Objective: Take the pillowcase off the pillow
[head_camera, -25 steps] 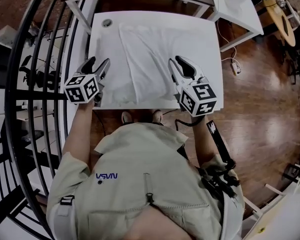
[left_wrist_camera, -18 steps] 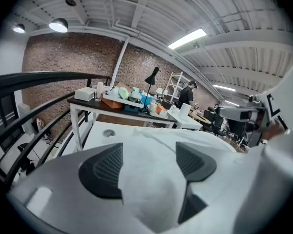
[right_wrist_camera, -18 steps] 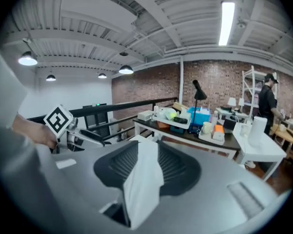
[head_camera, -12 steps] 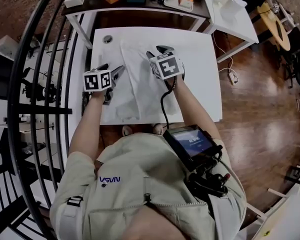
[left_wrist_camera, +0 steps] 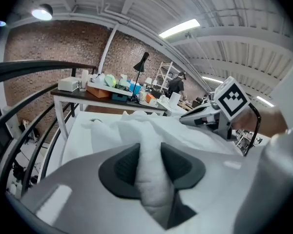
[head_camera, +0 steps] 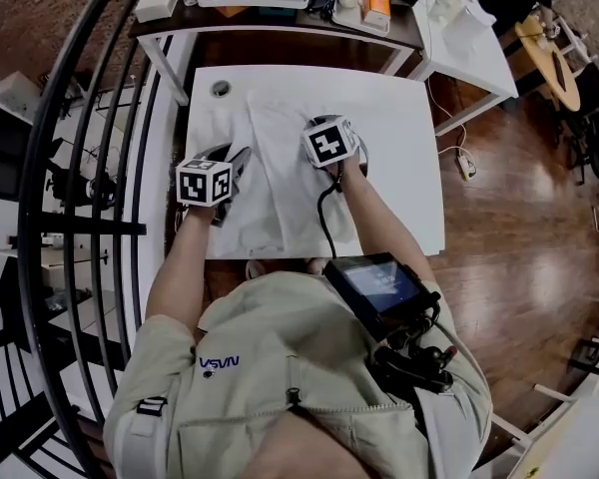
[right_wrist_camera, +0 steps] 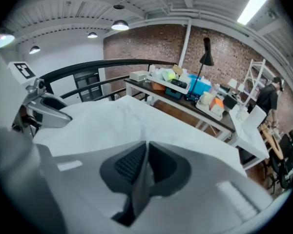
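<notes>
Closing on cloth is what has just happened on both sides: a second ago the two grippers hung over the near edge of the bench [head_camera: 404, 168] with their fingers spread and nothing in them, and now both have come forward and down onto the white bedding and have just been clamping shut. Nearest, the left gripper [left_wrist_camera: 150, 152] has its fingers [left_wrist_camera: 124, 165] clenched on a thick, rounded roll of white fabric that fills the gap between the pads, which looks like the pillow [left_wrist_camera: 149, 179] bunched up, cover and all. The right gripper [right_wrist_camera: 146, 155], a little further in and towards the middle of the bedding, has its fingers [right_wrist_camera: 129, 165] almost together, grasping only a thin, flat fold, by its thinness probably the pillowcase [right_wrist_camera: 136, 194] alone. The pillow lies lengthwise on the left half of the bench, cased as far as the views show, with the rumpled cloth running away from both grippers towards the far edge; which end is the open one I cannot tell. For the task this means the reach is over and both holds appear set, so the peel itself has not begun: the next move likely needs the thin fold drawn away while the thick roll is held back. The risk is the thin fold slipping, or the left grip pinning the cover too. Beyond stand a cluttered second bench [head_camera: 280, 16], a desk lamp [right_wrist_camera: 205, 57] and a brick wall [right_wrist_camera: 151, 52].
</notes>
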The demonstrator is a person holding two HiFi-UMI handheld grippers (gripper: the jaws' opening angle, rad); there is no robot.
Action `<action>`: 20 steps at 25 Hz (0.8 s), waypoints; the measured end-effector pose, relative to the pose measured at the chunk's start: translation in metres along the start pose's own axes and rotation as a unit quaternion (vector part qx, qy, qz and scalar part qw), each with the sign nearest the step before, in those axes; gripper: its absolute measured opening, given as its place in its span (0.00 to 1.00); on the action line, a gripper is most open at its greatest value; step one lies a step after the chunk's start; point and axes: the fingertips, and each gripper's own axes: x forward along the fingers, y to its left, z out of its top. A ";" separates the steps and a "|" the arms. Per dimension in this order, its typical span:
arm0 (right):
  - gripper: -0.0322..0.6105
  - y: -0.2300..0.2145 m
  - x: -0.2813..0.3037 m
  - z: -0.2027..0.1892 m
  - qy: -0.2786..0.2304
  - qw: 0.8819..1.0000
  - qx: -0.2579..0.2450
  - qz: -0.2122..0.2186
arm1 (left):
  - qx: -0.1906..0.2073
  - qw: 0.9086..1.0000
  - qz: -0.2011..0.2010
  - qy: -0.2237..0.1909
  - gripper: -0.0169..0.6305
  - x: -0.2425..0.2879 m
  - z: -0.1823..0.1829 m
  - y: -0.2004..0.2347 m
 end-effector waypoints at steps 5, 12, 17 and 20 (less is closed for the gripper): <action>0.06 -0.025 -0.018 -0.005 -0.017 0.998 0.051 -0.026 | 0.035 0.996 0.007 -0.078 0.07 -0.034 0.020 -0.013; 0.06 -0.110 -0.075 -0.017 -0.076 0.983 0.111 -0.127 | 0.006 0.973 -0.032 -0.227 0.05 -0.099 0.067 -0.039; 0.05 -0.171 -0.119 -0.061 -0.083 0.956 0.207 -0.190 | -0.036 0.955 -0.024 -0.293 0.05 -0.144 0.090 -0.024; 0.05 -0.184 -0.118 -0.090 -0.073 0.946 0.252 -0.191 | -0.063 0.960 -0.015 -0.271 0.05 -0.135 0.076 -0.002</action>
